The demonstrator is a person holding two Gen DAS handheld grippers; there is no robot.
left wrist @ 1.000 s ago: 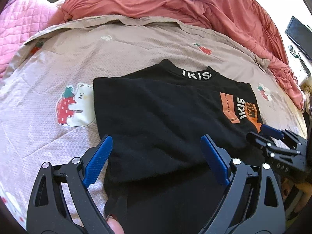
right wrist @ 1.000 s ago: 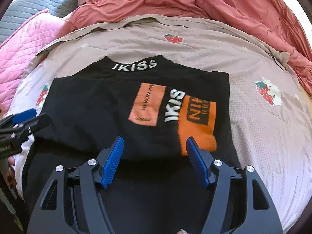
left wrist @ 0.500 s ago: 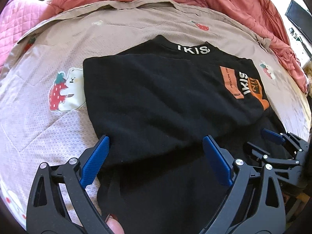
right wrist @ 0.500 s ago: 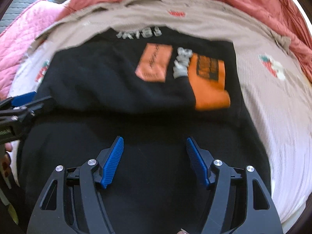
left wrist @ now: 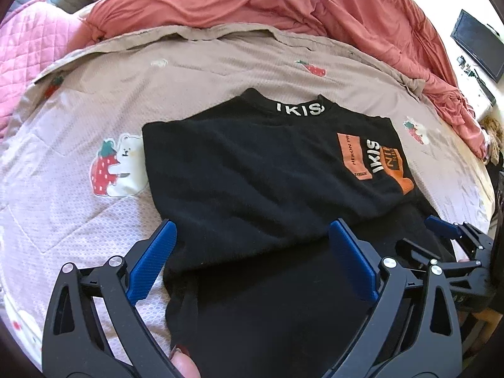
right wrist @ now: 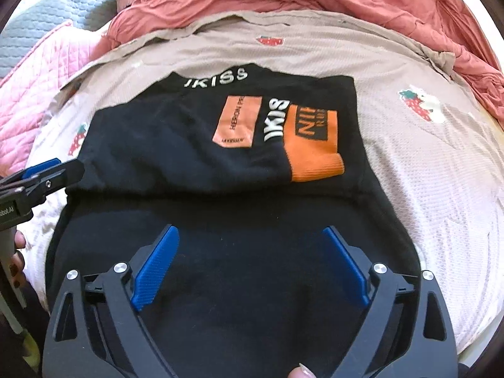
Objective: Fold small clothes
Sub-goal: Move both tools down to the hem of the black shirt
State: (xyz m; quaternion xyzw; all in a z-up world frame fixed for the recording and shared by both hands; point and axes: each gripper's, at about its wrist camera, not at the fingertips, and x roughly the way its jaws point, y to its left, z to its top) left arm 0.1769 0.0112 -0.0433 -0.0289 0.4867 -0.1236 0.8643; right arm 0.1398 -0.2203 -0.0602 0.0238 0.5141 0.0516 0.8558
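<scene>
Left wrist view is showing the left gripper (left wrist: 252, 261) standing wide apart over the near left part of a black shirt (left wrist: 267, 173), released, with nothing pinched between its blue pads (left wrist: 154, 261). Right wrist view is showing the right gripper (right wrist: 252, 264) spreading its jaws at this moment; its pads (right wrist: 156, 271) are hanging above the dark cloth and are clamping nothing.

The shirt is lying on a beige sheet (right wrist: 425, 173) printed with strawberries and bears. A sleeve with an orange cuff (right wrist: 315, 157) is lying folded across the shirt's chest, and the collar lettering (right wrist: 217, 77) is facing the far side. The shirt's lower part is spreading toward both grippers.

Beyond the sheet, a red quilt (left wrist: 283, 3) is lying bunched, with a pink quilted blanket (left wrist: 28, 47) at the far left.
</scene>
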